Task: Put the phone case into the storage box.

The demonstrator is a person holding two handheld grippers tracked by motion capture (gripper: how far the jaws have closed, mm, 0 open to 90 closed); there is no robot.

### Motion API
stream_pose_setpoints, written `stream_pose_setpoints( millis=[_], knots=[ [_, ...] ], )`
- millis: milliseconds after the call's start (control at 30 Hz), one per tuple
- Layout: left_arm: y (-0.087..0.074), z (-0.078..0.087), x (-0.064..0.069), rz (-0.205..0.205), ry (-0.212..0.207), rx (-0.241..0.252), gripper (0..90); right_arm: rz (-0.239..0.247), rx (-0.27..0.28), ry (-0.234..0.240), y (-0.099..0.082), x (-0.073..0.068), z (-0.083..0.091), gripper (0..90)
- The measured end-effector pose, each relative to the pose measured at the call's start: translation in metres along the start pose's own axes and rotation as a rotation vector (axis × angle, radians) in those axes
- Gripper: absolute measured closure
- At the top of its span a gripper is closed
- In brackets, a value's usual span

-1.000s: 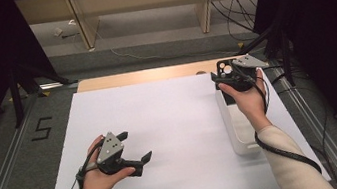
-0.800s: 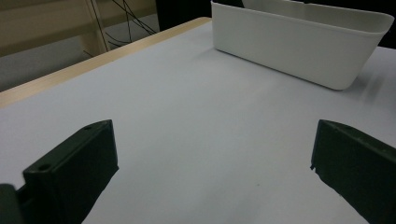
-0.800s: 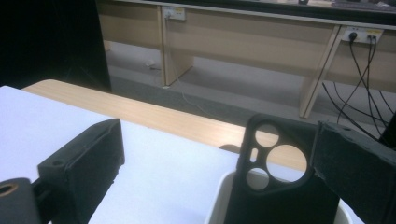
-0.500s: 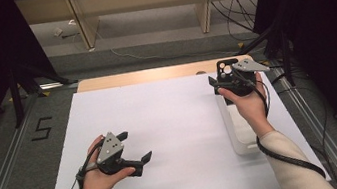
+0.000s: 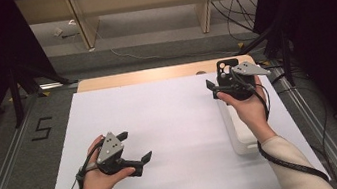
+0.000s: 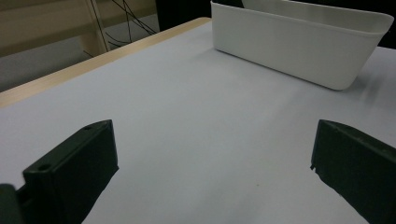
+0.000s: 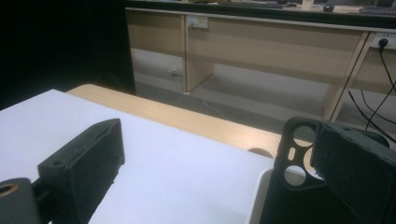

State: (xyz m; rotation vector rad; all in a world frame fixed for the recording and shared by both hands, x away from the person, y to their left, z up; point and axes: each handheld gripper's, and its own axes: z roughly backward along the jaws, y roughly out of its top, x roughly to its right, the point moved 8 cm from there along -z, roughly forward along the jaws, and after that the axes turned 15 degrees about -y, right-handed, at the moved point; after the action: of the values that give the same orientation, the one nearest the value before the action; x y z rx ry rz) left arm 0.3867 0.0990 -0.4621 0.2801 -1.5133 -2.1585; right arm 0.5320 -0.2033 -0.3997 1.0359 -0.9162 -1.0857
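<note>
White desk [image 5: 171, 124]: right tongs [image 5: 221, 86] apart, phone case [image 7: 299, 186] against one jaw, above bin [image 5: 241, 136] for drop; left tongs [image 5: 134, 147] open, idle.

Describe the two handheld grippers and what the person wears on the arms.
Both are black, with two blocky jaws; the left gripper and right gripper each carry a grey three-cornered plate with small dark holes on top. A black cable trails from the right one along the forearm, and a thinner one loops from the left. The sleeves are light cream.
</note>
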Motion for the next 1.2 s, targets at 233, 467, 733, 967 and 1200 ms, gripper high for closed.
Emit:
stream_pose_setpoints(
  millis=[233,467,733,967,1200],
  knots=[
    [0.000,0.000,0.000,0.000,0.001,0.001,0.0,-0.006,0.003,0.018,-0.001,-0.005,0.007,4.2],
    [0.000,0.000,0.000,0.003,0.002,0.003,0.0,0.000,0.008,0.046,-0.002,-0.014,0.015,4.2],
    [0.000,0.000,-0.001,0.002,0.002,0.002,0.0,-0.007,0.006,0.074,-0.003,-0.021,0.021,4.2],
    [0.000,0.001,0.000,0.003,0.002,0.003,0.0,-0.002,0.008,0.091,-0.002,-0.027,0.026,4.3],
    [0.000,0.000,0.000,0.004,0.002,0.003,0.0,0.001,0.005,0.109,-0.003,-0.033,0.033,4.4]
  ],
)
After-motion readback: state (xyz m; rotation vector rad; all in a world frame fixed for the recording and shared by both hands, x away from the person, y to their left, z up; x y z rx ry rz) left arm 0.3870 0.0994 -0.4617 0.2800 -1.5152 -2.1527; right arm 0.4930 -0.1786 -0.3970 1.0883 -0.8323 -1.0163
